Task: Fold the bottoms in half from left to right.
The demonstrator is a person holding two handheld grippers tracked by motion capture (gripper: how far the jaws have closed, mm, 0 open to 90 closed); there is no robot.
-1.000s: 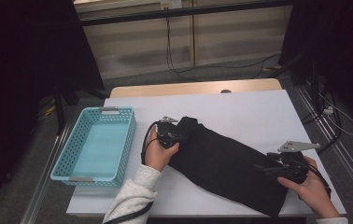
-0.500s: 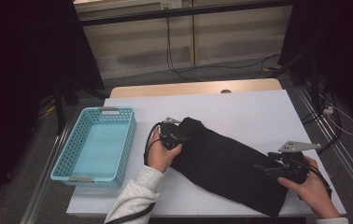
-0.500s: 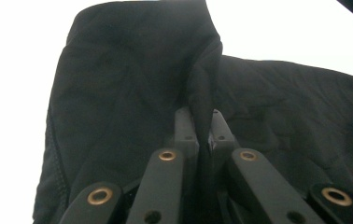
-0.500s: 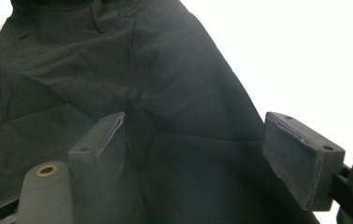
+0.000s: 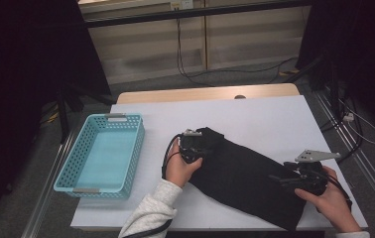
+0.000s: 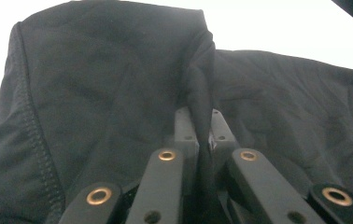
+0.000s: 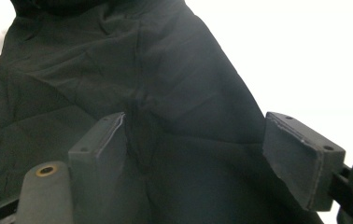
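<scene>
The right gripper [image 5: 287, 179] rests near the table's front edge at the lower right end of the black cloth [image 5: 245, 178]. Its jaws stand wide, with cloth lying between the pads [image 7: 102, 154] but not pinched, and this hand has not moved. Further up, the left gripper [image 5: 198, 144] is clamped narrow on a raised fold of the cloth's upper left end; in the left gripper view the fold [image 6: 201, 93] runs straight down between the jaws. Since a second ago this gripper has carried that end a little rightward, over the cloth's own body, so the folded-over flap looks larger. I judge a fold is under way, the right end serving as anchor. Beyond, the blue basket [image 5: 101, 156] sits on the table [image 5: 255, 119], well apart from the cloth.
</scene>
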